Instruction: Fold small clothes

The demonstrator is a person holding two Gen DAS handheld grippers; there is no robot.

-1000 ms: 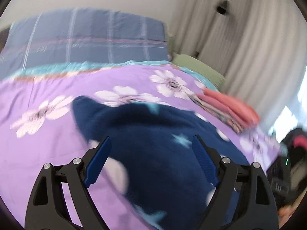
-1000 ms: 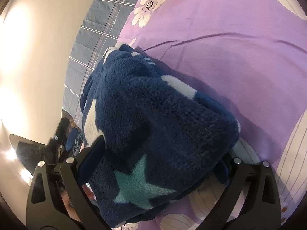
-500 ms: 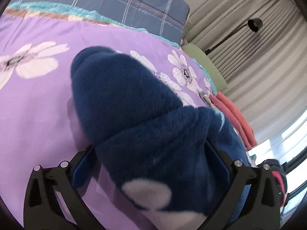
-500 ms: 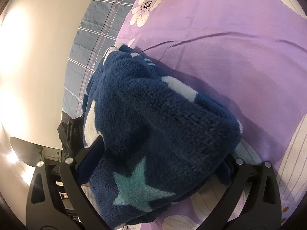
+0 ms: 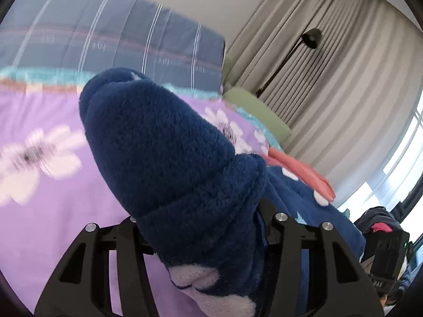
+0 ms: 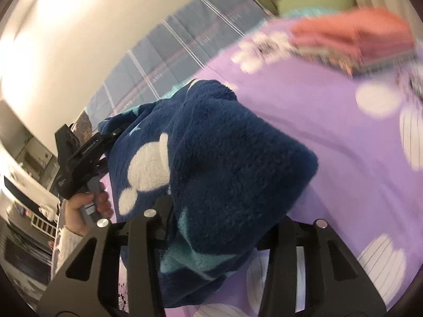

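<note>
We have narrowed both grippers, left (image 5: 198,227) and right (image 6: 219,216), and they are closing on the fleece (image 5: 169,158). Our right one has rolled and lifted it

The navy garment (image 5: 169,163) is thick, fuzzy fleece, matt and nubbly, with softer white and teal patches. The purple bedspread (image 5: 53,185) is smooth, thin printed cloth. Each claw's frame, left (image 5: 201,227) and right (image 6: 219,219), is matt black plastic with shiny metal screws. The curtains (image 5: 330,79) are matt, pleated fabric.
</note>
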